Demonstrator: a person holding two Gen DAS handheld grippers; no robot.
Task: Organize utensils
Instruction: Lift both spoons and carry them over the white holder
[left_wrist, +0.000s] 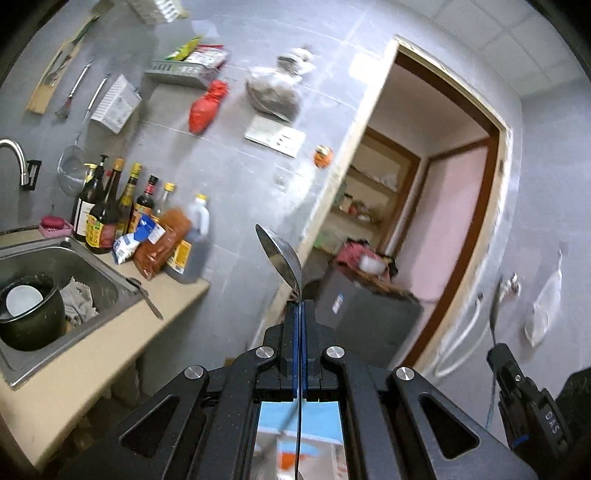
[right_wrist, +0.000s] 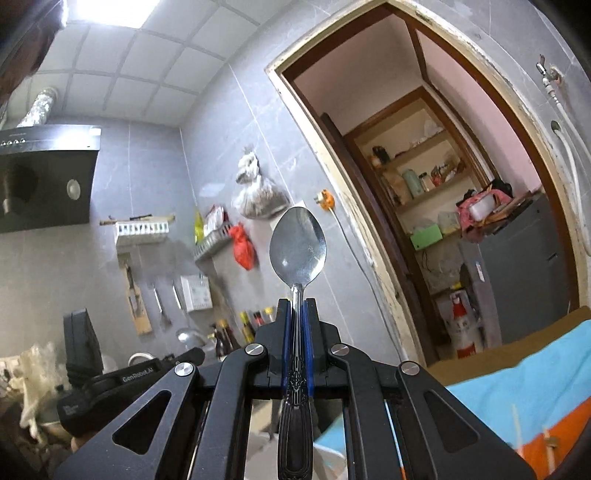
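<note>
Each claw is clamped on a spoon lifted clear of the counter (left_wrist: 110, 343): the left claw (left_wrist: 299, 306) grips an edge-on spoon (left_wrist: 282, 260), the right claw (right_wrist: 297, 306) an ornate-handled spoon (right_wrist: 297, 251), both pointing forward along the fingers.

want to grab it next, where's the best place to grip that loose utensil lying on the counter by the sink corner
Take the utensil by the handle end that points out over the counter, away from the sink. Come from above, jaws across its width: it lies flat and thin, its other end on the sink's rim. Both grippers are already full.
</note>
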